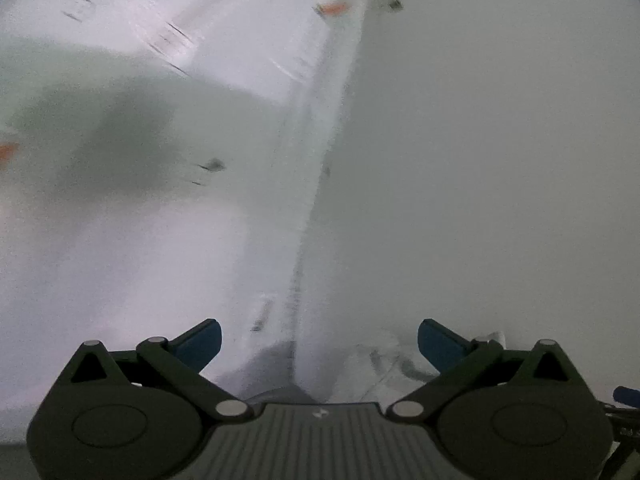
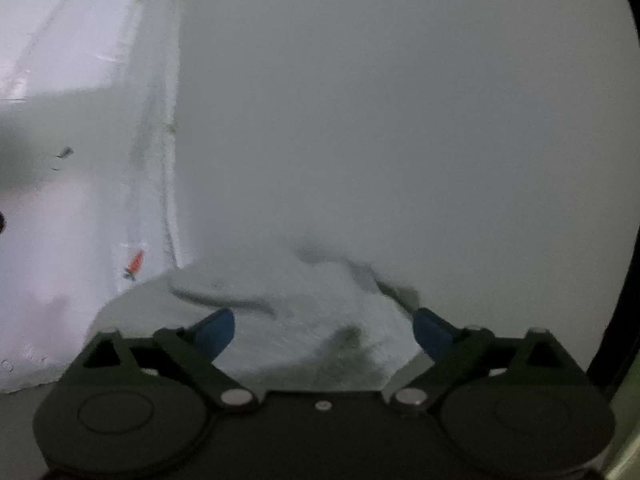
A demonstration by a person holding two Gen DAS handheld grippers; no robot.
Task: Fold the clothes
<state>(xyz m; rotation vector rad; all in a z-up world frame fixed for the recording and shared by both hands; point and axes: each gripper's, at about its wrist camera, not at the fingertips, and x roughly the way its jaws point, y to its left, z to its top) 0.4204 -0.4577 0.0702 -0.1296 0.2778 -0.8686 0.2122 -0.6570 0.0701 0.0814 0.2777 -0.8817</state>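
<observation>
Pale cloth (image 2: pixel 304 320) lies bunched on the white worktop (image 2: pixel 60 208) between the spread fingers of my right hand-held gripper (image 2: pixel 324 330); my left hand-held gripper (image 1: pixel 320 340), also spread, hangs just beside it.

One white garment (image 2: pixel 304 320), two orange marks (image 2: pixel 135 263)

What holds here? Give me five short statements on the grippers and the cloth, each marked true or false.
1. The left gripper is open. True.
2. The right gripper is shut on the white cloth. False: its fingers stand apart, with bunched cloth between them.
3. The fingertips are blue. True.
4. The cloth is dark red. False: it is white.
5. Small orange marks show on the pale surface left of the cloth. True.
</observation>
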